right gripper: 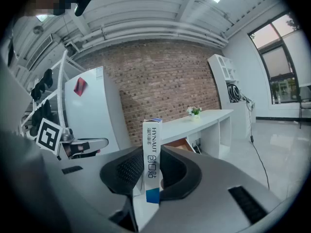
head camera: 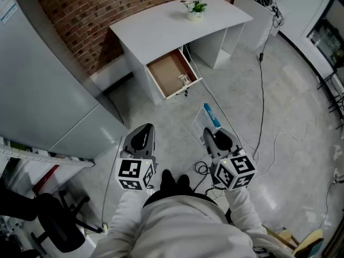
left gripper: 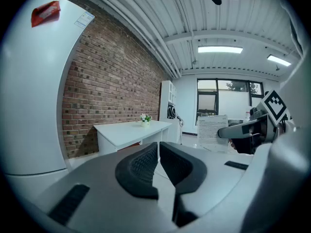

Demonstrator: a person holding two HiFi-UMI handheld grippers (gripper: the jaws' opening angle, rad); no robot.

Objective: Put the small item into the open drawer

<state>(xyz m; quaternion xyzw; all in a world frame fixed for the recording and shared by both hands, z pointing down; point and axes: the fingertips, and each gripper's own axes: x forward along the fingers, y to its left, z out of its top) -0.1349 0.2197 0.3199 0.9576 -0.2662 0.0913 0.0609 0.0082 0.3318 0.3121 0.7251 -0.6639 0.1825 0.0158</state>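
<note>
Carrying the box [head camera: 210, 115], clamped between the right gripper's [head camera: 208, 133] jaws, well short of the drawer [head camera: 171, 74]; the left gripper's [left gripper: 158, 150] jaws are together, empty. Next, bring it over the drawer.

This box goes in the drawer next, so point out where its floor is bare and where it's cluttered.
The drawer floor is bare along its left wall and back, up to the desk edge. Only the front is crowded: a small pale object lies by the front panel, toward its right end.

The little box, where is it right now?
Head view, right side: the box is clamped in the right tongs, short of the open drawer under the white desk.
</note>
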